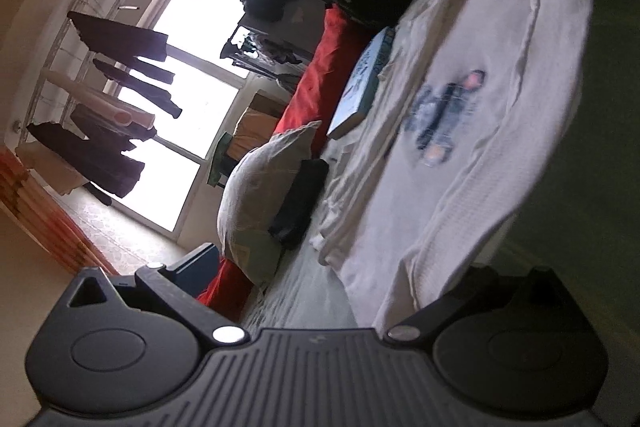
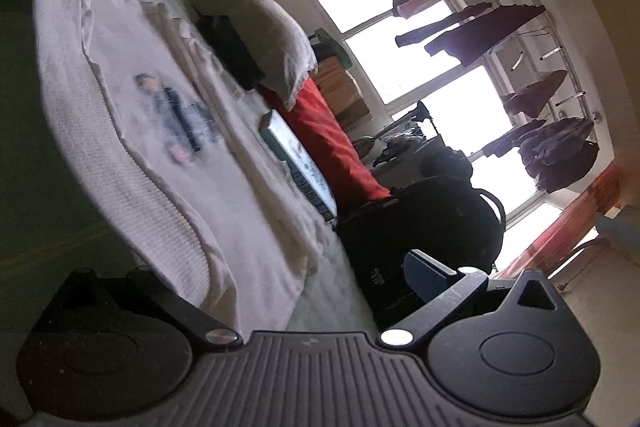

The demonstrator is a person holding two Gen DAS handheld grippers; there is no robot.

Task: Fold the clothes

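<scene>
Both hand-held grippers spread wide, white printed shirt [image 1: 460, 131] flat on bed [image 1: 304, 303]

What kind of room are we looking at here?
Most likely a bedroom at home. A white printed T-shirt lies spread on a pale green bed, a grey-white pillow sits beside a red blanket, and dark clothes hang drying by a bright window.

Bright window [image 1: 192, 75] backlights dark hanging clothes [image 1: 120, 39]; red blanket [image 2: 320, 123], pillow [image 1: 260, 195].
</scene>
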